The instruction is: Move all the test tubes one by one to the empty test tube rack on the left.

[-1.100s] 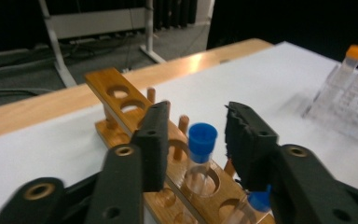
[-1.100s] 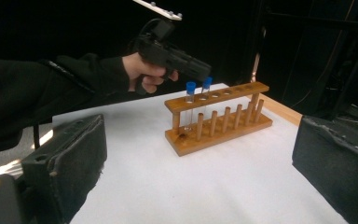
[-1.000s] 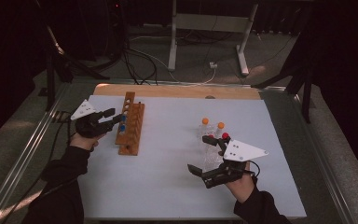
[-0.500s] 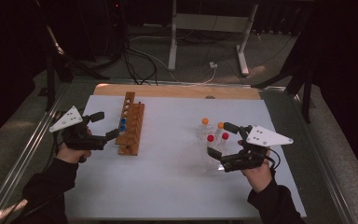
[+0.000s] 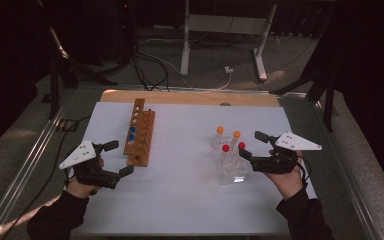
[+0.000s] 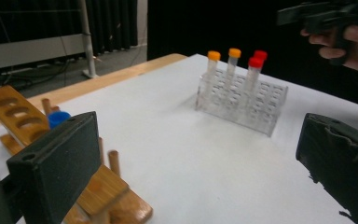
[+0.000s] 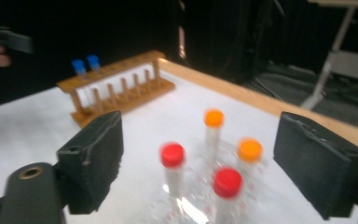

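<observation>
L claw (image 5: pixel 118 159) has just been opening, nothing in it, sits beside the wooden rack (image 5: pixel 141 131). R claw (image 5: pixel 253 145) has just been closing some, released atm, right by the clear rack (image 5: pixel 231 170) w/ capped tubes (image 5: pixel 225 149) on the bench (image 5: pixel 180 200).

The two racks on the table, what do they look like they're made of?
The left rack looks like wood with a smooth brown finish: opaque board and round dowel posts. The right rack looks like clear plastic, perhaps acrylic: the table shows through it and its edges glint.
</observation>
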A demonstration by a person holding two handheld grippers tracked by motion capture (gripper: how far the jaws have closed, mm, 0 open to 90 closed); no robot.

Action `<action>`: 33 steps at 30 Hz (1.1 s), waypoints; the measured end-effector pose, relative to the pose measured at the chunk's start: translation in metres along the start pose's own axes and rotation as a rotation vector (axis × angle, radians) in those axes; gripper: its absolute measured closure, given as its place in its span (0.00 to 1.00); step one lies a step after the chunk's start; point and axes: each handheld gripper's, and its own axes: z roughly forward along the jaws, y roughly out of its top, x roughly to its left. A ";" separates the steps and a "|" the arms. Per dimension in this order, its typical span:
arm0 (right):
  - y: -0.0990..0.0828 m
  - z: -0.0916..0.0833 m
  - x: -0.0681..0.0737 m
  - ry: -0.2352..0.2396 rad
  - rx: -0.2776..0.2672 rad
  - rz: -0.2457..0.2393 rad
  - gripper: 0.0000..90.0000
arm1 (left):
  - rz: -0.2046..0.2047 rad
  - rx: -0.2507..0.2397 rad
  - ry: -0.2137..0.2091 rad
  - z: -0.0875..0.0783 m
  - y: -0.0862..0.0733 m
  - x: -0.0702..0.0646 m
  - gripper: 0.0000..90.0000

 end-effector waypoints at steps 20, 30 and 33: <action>-0.052 0.037 -0.025 -0.035 0.203 0.075 0.65 | 0.022 0.020 -0.010 -0.001 -0.008 -0.006 0.01; -0.051 0.040 -0.021 -0.034 0.227 0.020 0.82 | 0.013 0.030 -0.017 0.000 -0.010 -0.005 0.01; -0.049 0.039 -0.019 -0.046 0.226 0.001 0.83 | 0.008 0.036 -0.022 0.000 -0.010 -0.004 0.01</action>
